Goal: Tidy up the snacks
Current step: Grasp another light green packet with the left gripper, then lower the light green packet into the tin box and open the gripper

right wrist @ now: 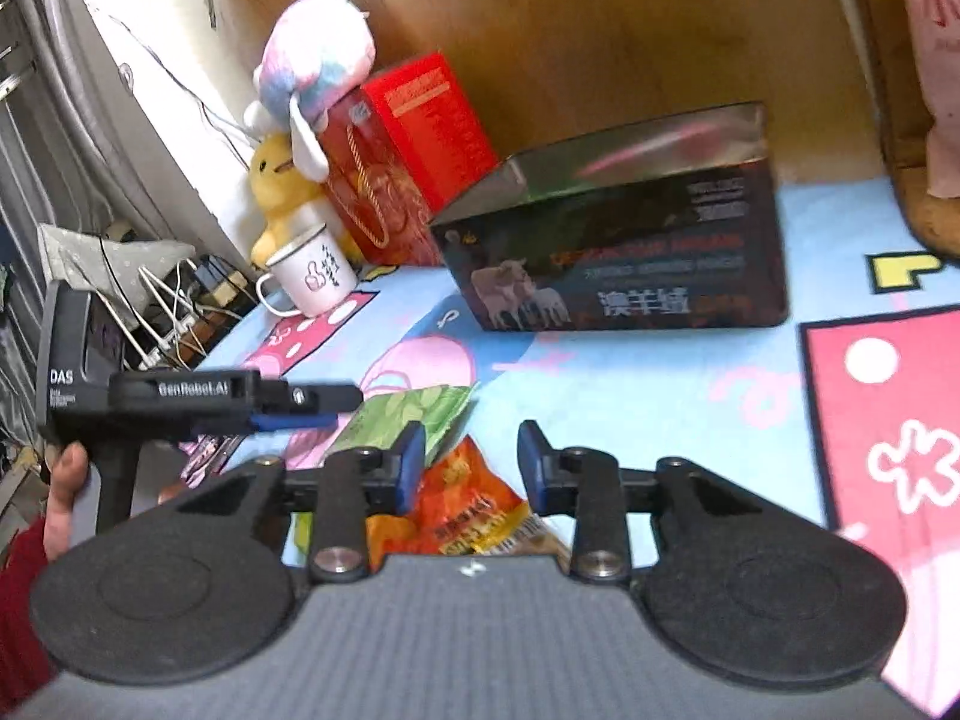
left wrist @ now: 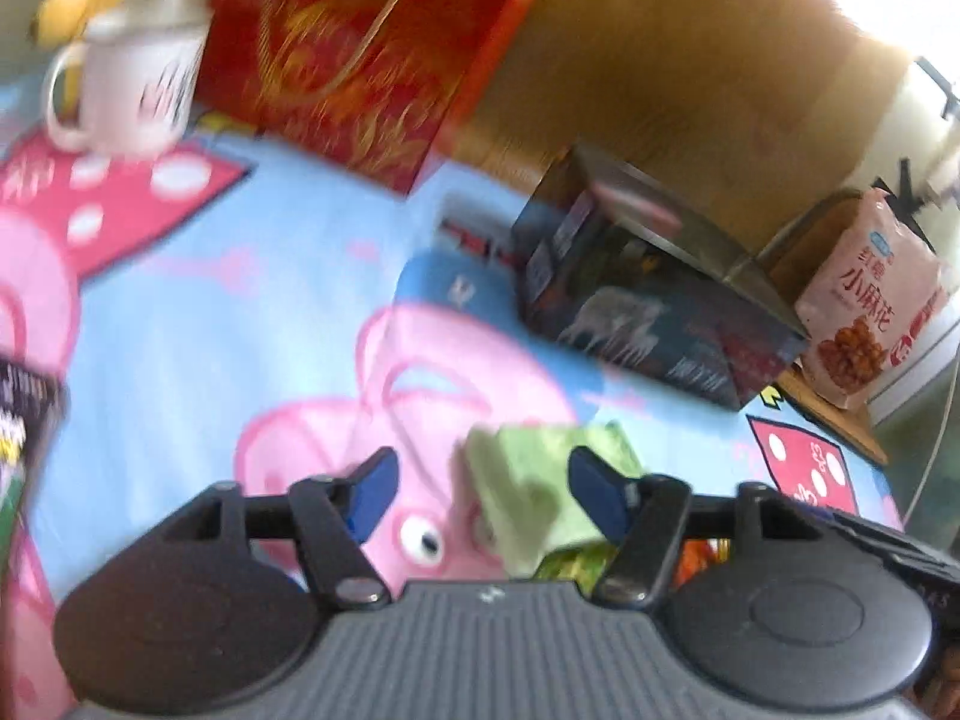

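A green snack packet [left wrist: 540, 480] lies on the cartoon tablecloth between the open blue fingers of my left gripper [left wrist: 483, 495]; it also shows in the right wrist view [right wrist: 414, 420]. An orange snack packet [right wrist: 468, 504] lies just below and between the open fingers of my right gripper [right wrist: 471, 468]; whether the pads touch it is unclear. The left gripper body [right wrist: 198, 402] shows at the left of the right wrist view. A pink snack bag [left wrist: 870, 306] stands at the far right on a wooden stand.
A dark box with sheep pictures [right wrist: 624, 240] sits at the back. A red gift box [right wrist: 402, 162], plush toys [right wrist: 312, 54], and a white enamel mug [right wrist: 312, 276] stand at the back left. A dark packet [left wrist: 24, 420] stands at the left edge. Cables hang off the table's left side.
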Available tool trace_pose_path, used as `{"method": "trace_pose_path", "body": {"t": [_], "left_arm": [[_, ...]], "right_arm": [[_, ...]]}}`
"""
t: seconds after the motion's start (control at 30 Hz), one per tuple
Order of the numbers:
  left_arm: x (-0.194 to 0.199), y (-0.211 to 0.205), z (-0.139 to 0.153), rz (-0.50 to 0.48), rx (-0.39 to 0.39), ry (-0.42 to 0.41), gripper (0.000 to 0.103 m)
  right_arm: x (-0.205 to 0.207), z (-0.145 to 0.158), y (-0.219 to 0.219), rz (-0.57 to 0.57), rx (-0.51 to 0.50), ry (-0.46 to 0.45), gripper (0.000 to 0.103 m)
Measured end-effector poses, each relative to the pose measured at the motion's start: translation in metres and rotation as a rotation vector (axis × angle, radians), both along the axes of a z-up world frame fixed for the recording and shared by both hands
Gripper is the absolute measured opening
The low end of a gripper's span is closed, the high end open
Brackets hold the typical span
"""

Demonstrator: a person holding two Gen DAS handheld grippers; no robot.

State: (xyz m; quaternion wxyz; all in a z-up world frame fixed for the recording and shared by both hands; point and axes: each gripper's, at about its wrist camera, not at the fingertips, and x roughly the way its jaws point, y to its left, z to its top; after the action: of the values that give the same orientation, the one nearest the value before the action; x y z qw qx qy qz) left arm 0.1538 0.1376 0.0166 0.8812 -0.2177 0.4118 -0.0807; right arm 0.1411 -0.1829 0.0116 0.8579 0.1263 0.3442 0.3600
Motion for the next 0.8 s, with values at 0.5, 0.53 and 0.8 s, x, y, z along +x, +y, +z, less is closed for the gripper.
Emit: {"method": "trace_pose_path", "body": {"t": [0.5, 0.53, 0.8], "left_arm": [[-0.016, -0.009, 0.001, -0.074, -0.133, -0.021, 0.03], [-0.016, -0.01, 0.005, -0.079, -0.13, -0.034, 0.029], [0.023, -0.038, 0.048, -0.144, -0.104, -0.156, 0.03]], "right_arm": [[0.003, -0.009, 0.06, 0.082, -0.099, 0.031, 0.022], [0.001, -0.007, 0.059, 0.084, -0.103, 0.018, 0.021], [0.011, 0.022, 0.045, -0.01, -0.102, -0.155, 0.02]]}}
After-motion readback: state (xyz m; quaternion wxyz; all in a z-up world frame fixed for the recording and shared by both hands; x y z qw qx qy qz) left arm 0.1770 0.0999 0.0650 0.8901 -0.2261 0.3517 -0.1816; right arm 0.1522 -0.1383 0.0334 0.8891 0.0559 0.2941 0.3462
